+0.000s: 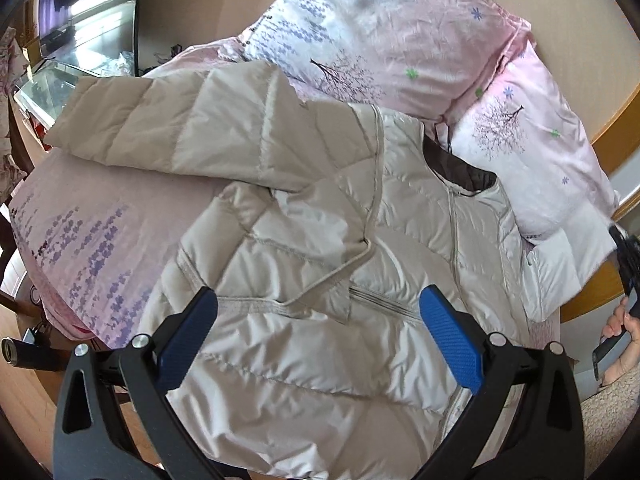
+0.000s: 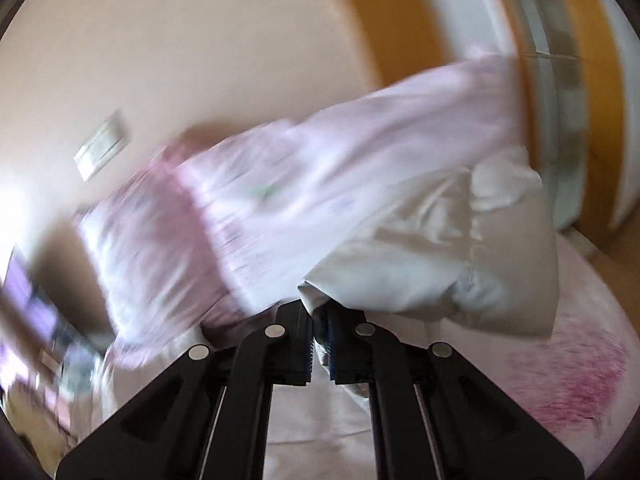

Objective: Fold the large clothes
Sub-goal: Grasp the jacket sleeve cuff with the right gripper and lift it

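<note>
A bed (image 1: 80, 216) in pink floral bedding fills both views, and the beige puffer jacket (image 1: 320, 240) sprawls across the centre of the left view, looking light, puffy and slippery. The left gripper (image 1: 318, 320) hovers spread wide over its front, while the right gripper (image 2: 319, 344) pinches a sleeve end (image 2: 440, 264) at lower centre of its blurred view; seams and cuffs should give the surest hold.

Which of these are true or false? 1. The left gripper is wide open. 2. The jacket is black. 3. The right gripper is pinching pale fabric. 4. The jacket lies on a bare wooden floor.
1. True: the left gripper hangs open over the jacket, holding nothing.
2. False: the jacket is a pale beige quilted one; only its collar lining looks dark.
3. True: the right gripper is shut on a fold of the jacket's sleeve.
4. False: it lies on a bed with pink floral bedding, near the pillows.
</note>
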Motion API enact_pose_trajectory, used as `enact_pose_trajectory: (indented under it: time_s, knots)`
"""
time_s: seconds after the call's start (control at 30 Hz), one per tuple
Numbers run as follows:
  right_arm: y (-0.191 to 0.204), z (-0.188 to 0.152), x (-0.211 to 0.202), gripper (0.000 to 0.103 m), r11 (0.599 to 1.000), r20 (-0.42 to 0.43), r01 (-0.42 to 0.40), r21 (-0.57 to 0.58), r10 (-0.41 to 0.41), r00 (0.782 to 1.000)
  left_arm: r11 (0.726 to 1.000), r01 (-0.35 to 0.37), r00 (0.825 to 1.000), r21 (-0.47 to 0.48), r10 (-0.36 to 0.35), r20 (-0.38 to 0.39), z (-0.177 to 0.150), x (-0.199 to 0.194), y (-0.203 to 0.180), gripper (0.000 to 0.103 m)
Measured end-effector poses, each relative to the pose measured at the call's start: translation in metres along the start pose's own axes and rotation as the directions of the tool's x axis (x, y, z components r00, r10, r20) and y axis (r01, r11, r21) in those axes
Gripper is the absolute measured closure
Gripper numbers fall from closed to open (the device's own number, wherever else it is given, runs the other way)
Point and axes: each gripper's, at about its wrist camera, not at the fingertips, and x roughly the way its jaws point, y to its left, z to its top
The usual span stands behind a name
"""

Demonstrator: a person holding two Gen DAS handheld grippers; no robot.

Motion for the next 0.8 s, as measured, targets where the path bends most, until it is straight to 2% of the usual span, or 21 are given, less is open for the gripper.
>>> enact_pose_trajectory:
  time_s: [0.1, 0.17, 0.27, 0.3, 0.33, 0.37, 0.4, 0.47, 0.53, 0.63, 0.73, 0.8]
  knots:
    - [0.047, -0.027, 0.034, 0.098, 0.995, -0.106, -0.041, -0.089, 0.031, 0.994, 1.0, -0.017, 1.0, -0.003, 0.017, -0.002, 0.002, -0.002, 0.009, 0.002]
    - [0.082, -0.058, 0.059, 0.097, 0.983, -0.207, -0.05, -0.176, 0.012, 0.978, 1.0, -0.022, 1.0, -0.017, 0.022, -0.012, 0.002, -0.003, 0.017, 0.002]
    - [0.123, -0.116, 0.099, 0.093, 0.938, -0.387, -0.049, -0.343, -0.094, 0.917, 0.999, -0.029, 0.999, -0.044, 0.027, -0.033, 0.002, -0.002, 0.031, 0.002]
    - [0.132, -0.132, 0.109, 0.092, 0.923, -0.438, -0.061, -0.379, -0.121, 0.891, 0.998, -0.031, 0.999, -0.051, 0.029, -0.037, 0.003, -0.002, 0.035, 0.002]
    - [0.142, -0.15, 0.118, 0.087, 0.908, -0.492, -0.072, -0.414, -0.156, 0.856, 0.998, -0.032, 0.999, -0.058, 0.029, -0.04, 0.003, -0.002, 0.04, 0.002]
    - [0.147, -0.162, 0.117, 0.078, 0.898, -0.507, -0.072, -0.434, -0.178, 0.844, 0.997, -0.032, 0.999, -0.063, 0.029, -0.041, 0.004, -0.002, 0.043, 0.002]
    - [0.152, -0.169, 0.116, 0.075, 0.888, -0.514, -0.081, -0.453, -0.186, 0.837, 0.997, -0.031, 0.999, -0.073, 0.028, -0.044, 0.005, -0.002, 0.048, 0.002]
    - [0.162, -0.172, 0.11, 0.067, 0.88, -0.521, -0.114, -0.461, -0.164, 0.837, 0.995, -0.025, 0.999, -0.095, 0.02, -0.046, 0.008, -0.002, 0.056, 0.002]
    - [0.169, -0.168, 0.104, 0.066, 0.88, -0.512, -0.128, -0.458, -0.144, 0.847, 0.991, -0.006, 0.999, -0.133, 0.001, -0.041, 0.012, -0.003, 0.068, 0.002]
    - [0.172, -0.152, 0.097, 0.066, 0.918, -0.49, -0.14, -0.372, -0.066, 0.869, 0.979, 0.021, 0.999, -0.201, -0.026, -0.026, 0.019, -0.003, 0.084, 0.002]
    - [0.18, -0.143, 0.11, 0.066, 0.945, -0.502, -0.133, -0.297, -0.036, 0.864, 0.958, 0.052, 0.998, -0.282, -0.057, -0.009, 0.031, -0.001, 0.108, 0.002]
    - [0.189, -0.148, 0.124, 0.066, 0.949, -0.508, -0.127, -0.289, -0.04, 0.86, 0.946, 0.055, 0.998, -0.32, -0.057, 0.005, 0.039, 0.001, 0.121, 0.002]
